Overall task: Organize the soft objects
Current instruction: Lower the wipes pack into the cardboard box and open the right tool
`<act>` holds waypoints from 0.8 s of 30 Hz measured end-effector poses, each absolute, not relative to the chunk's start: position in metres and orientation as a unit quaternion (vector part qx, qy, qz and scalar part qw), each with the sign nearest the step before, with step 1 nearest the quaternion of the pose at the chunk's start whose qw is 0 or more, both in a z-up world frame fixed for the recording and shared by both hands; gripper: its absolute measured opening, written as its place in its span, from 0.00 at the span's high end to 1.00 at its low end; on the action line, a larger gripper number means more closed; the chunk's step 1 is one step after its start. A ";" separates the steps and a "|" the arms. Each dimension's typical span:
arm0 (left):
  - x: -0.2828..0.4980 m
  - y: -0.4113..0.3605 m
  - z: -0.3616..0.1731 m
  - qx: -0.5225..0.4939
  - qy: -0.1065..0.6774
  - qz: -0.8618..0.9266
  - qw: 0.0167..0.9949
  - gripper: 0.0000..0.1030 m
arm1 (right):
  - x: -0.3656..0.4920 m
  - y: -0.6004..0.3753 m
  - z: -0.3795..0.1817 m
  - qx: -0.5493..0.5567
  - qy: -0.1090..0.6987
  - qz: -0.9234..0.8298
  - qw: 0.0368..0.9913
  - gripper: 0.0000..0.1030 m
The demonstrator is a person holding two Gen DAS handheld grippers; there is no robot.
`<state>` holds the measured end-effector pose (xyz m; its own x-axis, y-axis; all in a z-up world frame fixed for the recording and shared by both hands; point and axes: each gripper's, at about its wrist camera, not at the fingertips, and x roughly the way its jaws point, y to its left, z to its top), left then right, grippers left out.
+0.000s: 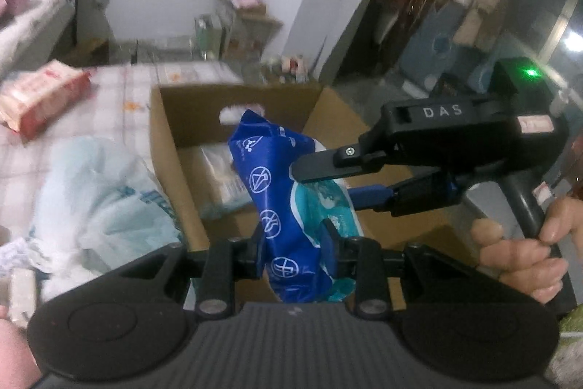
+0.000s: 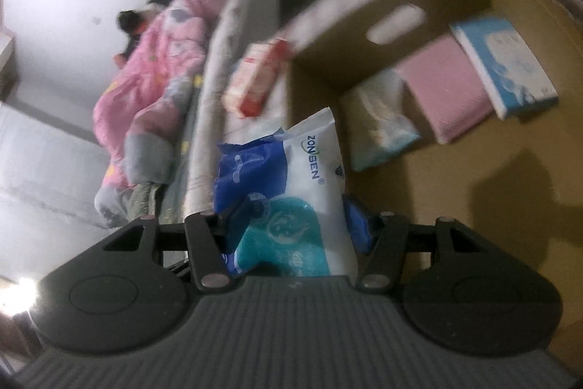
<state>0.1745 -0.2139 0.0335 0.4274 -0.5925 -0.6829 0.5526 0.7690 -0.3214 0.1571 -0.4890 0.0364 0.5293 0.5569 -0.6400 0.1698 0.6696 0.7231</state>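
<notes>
A soft blue, white and teal packet is held above the open cardboard box. My left gripper is shut on its lower end. My right gripper comes in from the right and is shut on the packet's side. In the right wrist view the same packet sits between my right gripper's fingers, over the box. Inside the box lie a pale soft pack, a pink pack and a blue-and-white pack.
A red-and-white pack lies on the checked bed cover left of the box; it also shows in the right wrist view. A crumpled pale plastic bag lies beside the box. A pink quilt lies on the bed behind.
</notes>
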 end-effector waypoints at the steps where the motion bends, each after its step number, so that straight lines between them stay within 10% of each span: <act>1: 0.179 -0.218 0.028 -0.021 0.421 -0.338 0.841 0.70 | 0.161 -0.493 0.027 0.393 0.474 0.121 0.779 0.46; 24: 0.188 -0.229 0.014 0.008 0.456 -0.351 0.818 0.53 | 0.199 -0.503 -0.084 0.410 0.558 0.071 0.718 0.52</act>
<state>0.1878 -0.2286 0.0140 0.3379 -0.5671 -0.7511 0.5814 0.7534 -0.3073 0.1986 -0.5029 -0.0842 0.3678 0.5602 -0.7422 0.3554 0.6529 0.6689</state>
